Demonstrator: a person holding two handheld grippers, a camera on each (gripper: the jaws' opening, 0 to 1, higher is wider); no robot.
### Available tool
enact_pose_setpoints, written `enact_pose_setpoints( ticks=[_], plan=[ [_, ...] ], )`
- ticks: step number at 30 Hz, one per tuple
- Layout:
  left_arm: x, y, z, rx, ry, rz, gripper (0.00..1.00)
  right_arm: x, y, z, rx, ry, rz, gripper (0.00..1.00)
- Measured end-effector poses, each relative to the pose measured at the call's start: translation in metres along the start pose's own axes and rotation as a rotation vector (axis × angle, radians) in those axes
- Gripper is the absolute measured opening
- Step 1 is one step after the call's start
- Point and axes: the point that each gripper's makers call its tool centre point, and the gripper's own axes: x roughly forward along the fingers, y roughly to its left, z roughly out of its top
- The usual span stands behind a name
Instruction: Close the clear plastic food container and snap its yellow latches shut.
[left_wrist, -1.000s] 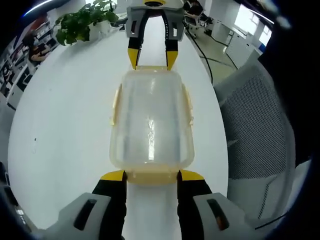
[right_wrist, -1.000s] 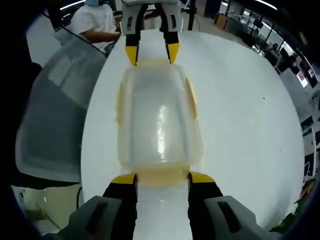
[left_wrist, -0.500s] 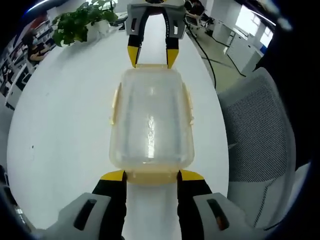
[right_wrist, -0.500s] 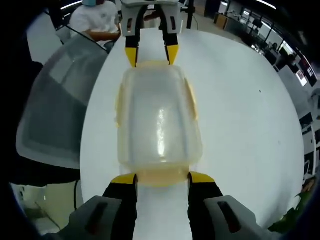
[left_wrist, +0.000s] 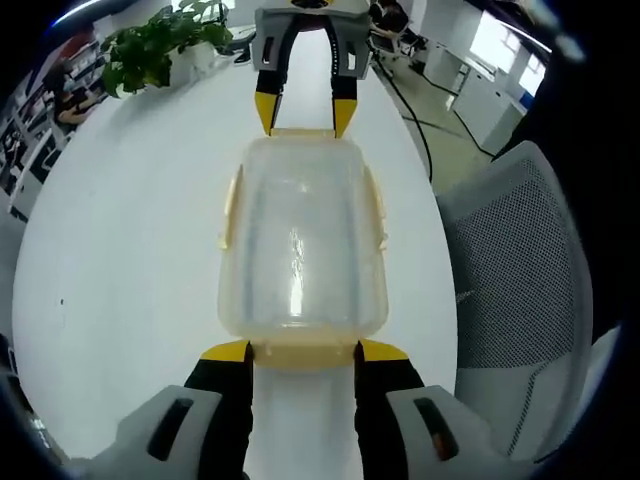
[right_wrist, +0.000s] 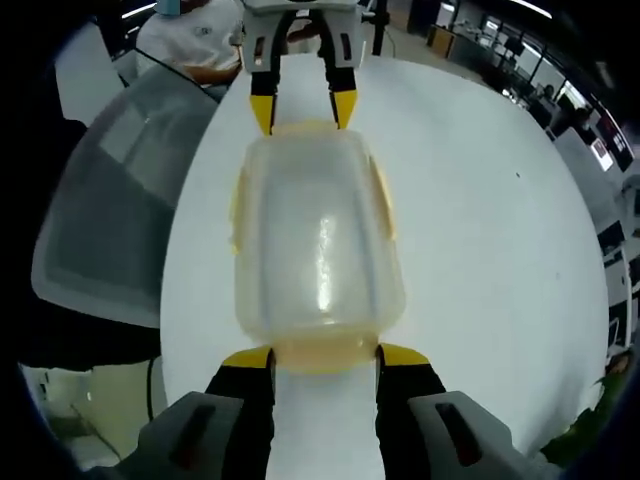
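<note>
On the white bench (left_wrist: 120, 230), your left gripper (left_wrist: 302, 352) and right gripper (right_wrist: 324, 356) bracket opposite short ends of the lidded clear container (left_wrist: 300, 240), each set wide around an end latch. Latching looks underway; next, press each yellow latch (left_wrist: 303, 355) down until it snaps.

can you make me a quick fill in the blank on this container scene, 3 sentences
1. The clear container rests on a round table whose top is ____ in colour.
2. The left gripper and the right gripper sit at ____ ends of the container.
3. Beside the table stands a mesh-backed ____.

Missing words: white; opposite; chair
</note>
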Motion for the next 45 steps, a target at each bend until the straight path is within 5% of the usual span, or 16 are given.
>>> enact_pose_setpoints(
  ticks=[23,28,36,41,45],
  plan=[
    [0.009,-0.004,-0.001,0.049,0.026,0.008,0.4,0.004,0.006,-0.006,0.032,-0.057,0.01,0.38],
    [0.007,-0.004,-0.002,0.043,0.032,0.009,0.4,0.008,0.01,-0.015,0.012,-0.027,0.011,0.33],
    [0.006,-0.001,-0.006,0.013,0.047,0.032,0.42,-0.005,0.0,-0.02,0.096,-0.055,-0.016,0.36],
    [0.0,-0.002,-0.012,-0.086,0.029,0.049,0.42,-0.016,0.001,-0.019,0.274,-0.129,-0.002,0.36],
    [-0.008,-0.01,-0.006,-0.375,-0.088,0.011,0.42,-0.02,0.01,-0.016,0.417,-0.186,0.026,0.35]
  ],
)
